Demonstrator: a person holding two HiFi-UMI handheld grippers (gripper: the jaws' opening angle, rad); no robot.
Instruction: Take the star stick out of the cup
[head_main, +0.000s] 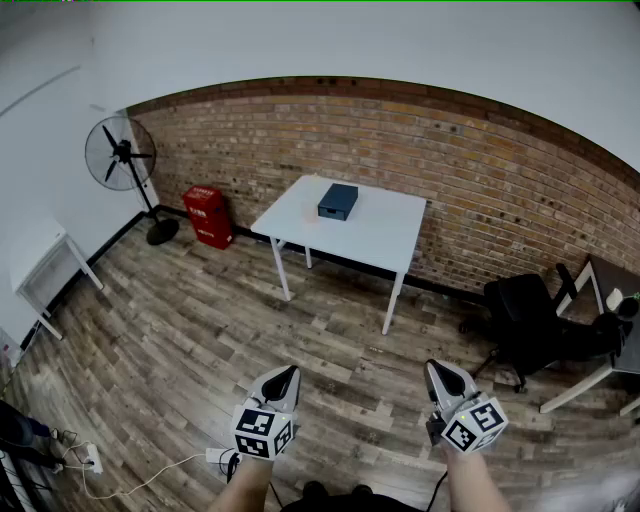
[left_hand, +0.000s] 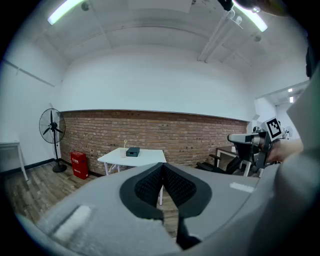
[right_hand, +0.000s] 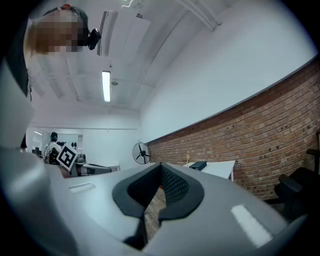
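left gripper (head_main: 288, 374), right gripper (head_main: 436, 368): tongs pressed together, empty; star stick (left_hand: 125, 144) stands in cup (left_hand: 123, 152) on table (head_main: 380, 235), 12 o'clock, well apart; likely light, thin, brittle; pinch shaft above rim, lift straight

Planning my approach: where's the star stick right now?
In the left gripper view, the star stick stands on the white table before the brick wall, just left of the dark box, across the room.
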